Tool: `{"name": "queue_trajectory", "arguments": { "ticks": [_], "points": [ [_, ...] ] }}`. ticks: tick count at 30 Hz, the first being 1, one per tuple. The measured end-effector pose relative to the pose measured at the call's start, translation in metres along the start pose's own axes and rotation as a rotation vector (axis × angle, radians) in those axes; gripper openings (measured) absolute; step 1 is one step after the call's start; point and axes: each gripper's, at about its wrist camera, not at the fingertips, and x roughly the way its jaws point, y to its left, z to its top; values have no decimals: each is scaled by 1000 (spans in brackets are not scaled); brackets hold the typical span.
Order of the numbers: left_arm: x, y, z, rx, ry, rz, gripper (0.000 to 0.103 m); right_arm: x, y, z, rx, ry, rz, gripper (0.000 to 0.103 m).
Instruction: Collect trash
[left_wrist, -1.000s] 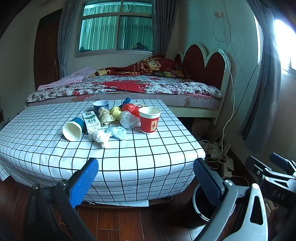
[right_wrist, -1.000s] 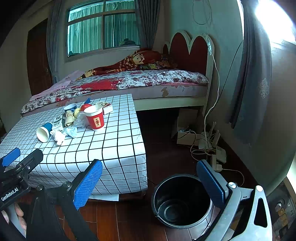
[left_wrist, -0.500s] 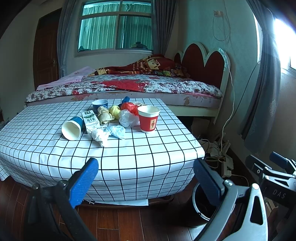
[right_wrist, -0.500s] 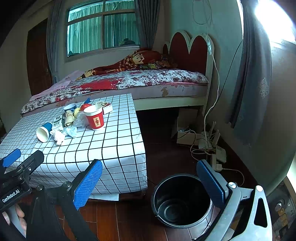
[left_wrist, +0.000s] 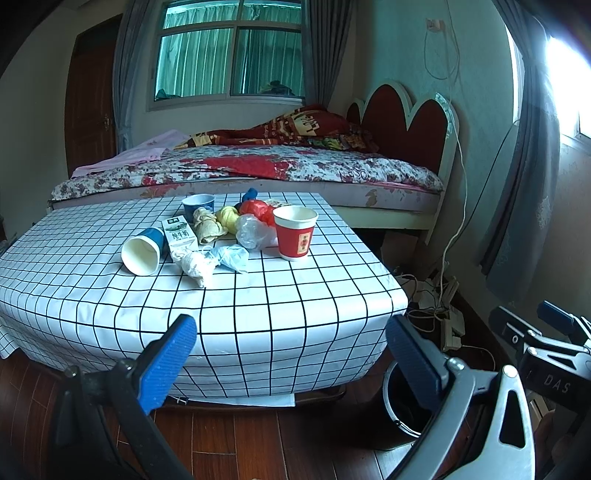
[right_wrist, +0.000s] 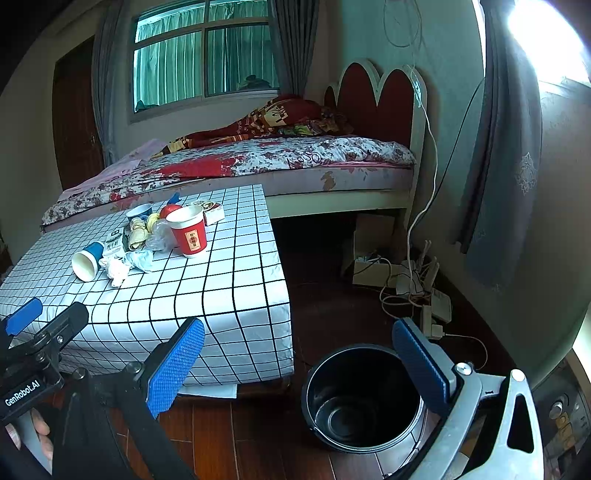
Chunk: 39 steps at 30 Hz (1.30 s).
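Observation:
A pile of trash lies on the low table with a white checked cloth (left_wrist: 258, 317): an upright red paper cup (left_wrist: 294, 232), a tipped blue cup (left_wrist: 142, 251), a milk carton (left_wrist: 178, 232), crumpled white tissue (left_wrist: 197, 264) and plastic bags (left_wrist: 253, 230). The same red paper cup (right_wrist: 187, 230) shows in the right wrist view. A black bin (right_wrist: 360, 397) stands empty on the floor right of the table. My left gripper (left_wrist: 291, 354) is open in front of the table's near edge. My right gripper (right_wrist: 299, 358) is open, just above the bin, holding nothing.
A bed (left_wrist: 258, 166) with a red headboard stands behind the table. Cables and a power strip (right_wrist: 417, 291) lie on the wooden floor by the right wall, under a grey curtain (right_wrist: 509, 166). A dark door (left_wrist: 88, 99) is at the far left.
Both views have shifted very slightly; the table and trash sit a touch higher in the left wrist view. Both grippers stay open and empty.

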Motion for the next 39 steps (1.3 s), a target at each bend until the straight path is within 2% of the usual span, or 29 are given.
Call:
{"name": "queue_trajectory", "arguments": {
  "ticks": [28, 39],
  "points": [
    [2, 4, -3, -14, 23, -4, 102, 6, 3, -6, -4, 22, 24, 102],
    [31, 54, 0, -77, 61, 18, 101, 35, 20, 3, -61, 23, 129, 102]
  ]
}}
